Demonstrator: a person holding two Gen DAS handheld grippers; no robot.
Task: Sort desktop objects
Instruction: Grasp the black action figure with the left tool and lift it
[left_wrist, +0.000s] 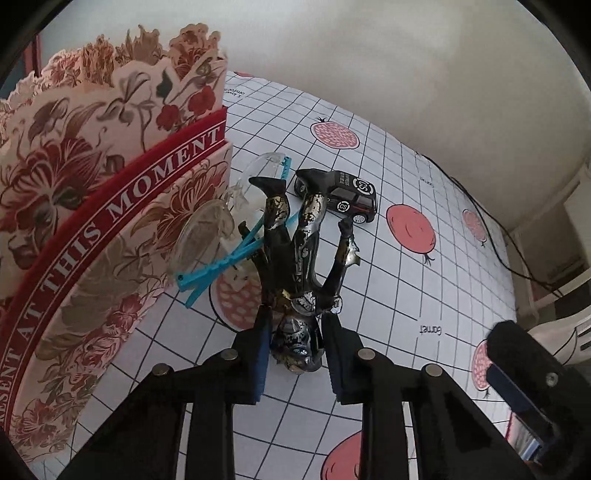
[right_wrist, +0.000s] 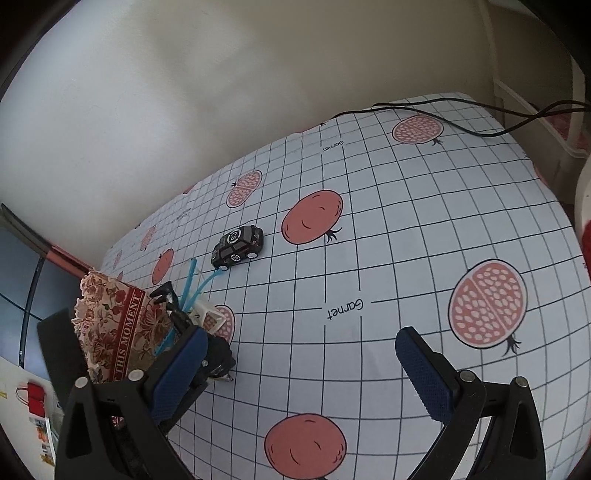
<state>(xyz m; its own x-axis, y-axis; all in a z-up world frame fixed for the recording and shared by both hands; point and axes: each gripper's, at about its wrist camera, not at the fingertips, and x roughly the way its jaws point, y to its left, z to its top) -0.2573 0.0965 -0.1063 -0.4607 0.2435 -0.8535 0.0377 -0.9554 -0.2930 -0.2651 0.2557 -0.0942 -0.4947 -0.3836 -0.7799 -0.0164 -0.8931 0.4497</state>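
Note:
A black and silver action figure (left_wrist: 306, 254) lies on the tablecloth, head toward the camera. My left gripper (left_wrist: 296, 325) is shut on its head, one blue pad on either side. Clear glasses with blue arms (left_wrist: 207, 236) lie against the figure's left side. Just beyond its feet stands a black toy car (left_wrist: 343, 197), which the right wrist view shows too (right_wrist: 238, 245). My right gripper (right_wrist: 301, 334) hovers open over bare cloth with nothing between its fingers. One of its fingers (left_wrist: 513, 384) shows at the right of the left wrist view.
A tall floral box with a red band (left_wrist: 92, 221) stands close on the left, touching the glasses. The gridded tablecloth with pomegranate prints (right_wrist: 406, 221) stretches to the right. A black cable (right_wrist: 461, 129) runs along the far edge by the wall.

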